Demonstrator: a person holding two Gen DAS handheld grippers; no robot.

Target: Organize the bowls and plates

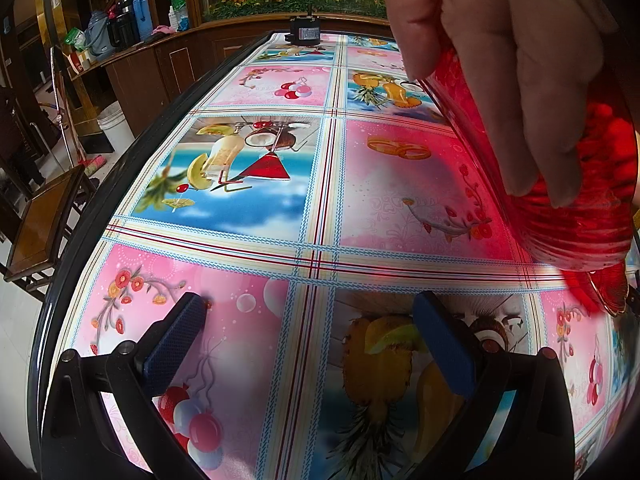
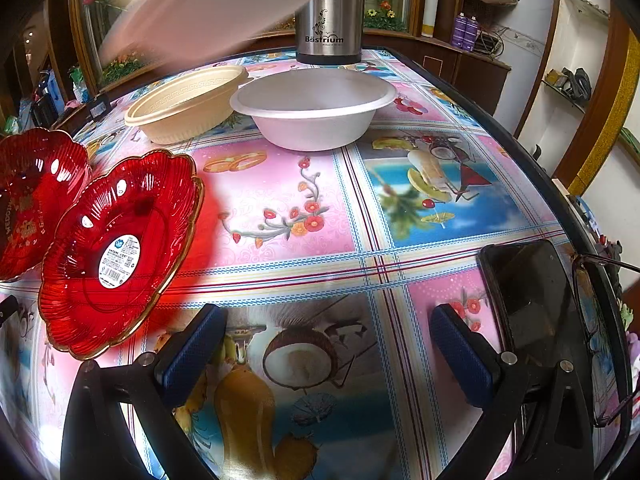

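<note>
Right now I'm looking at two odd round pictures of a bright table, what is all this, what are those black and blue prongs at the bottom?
Those prongs are two hand-held claws, each with a fisheye camera looking along its fingers. One picture comes from the left claw, the other from the right claw; both are open and hold nothing. On the patterned tablecloth sit a red plate, a second red dish, a cream bowl, a white bowl, a steel flask, a phone and glasses. In the left view a bare hand holds a red dish.
</note>
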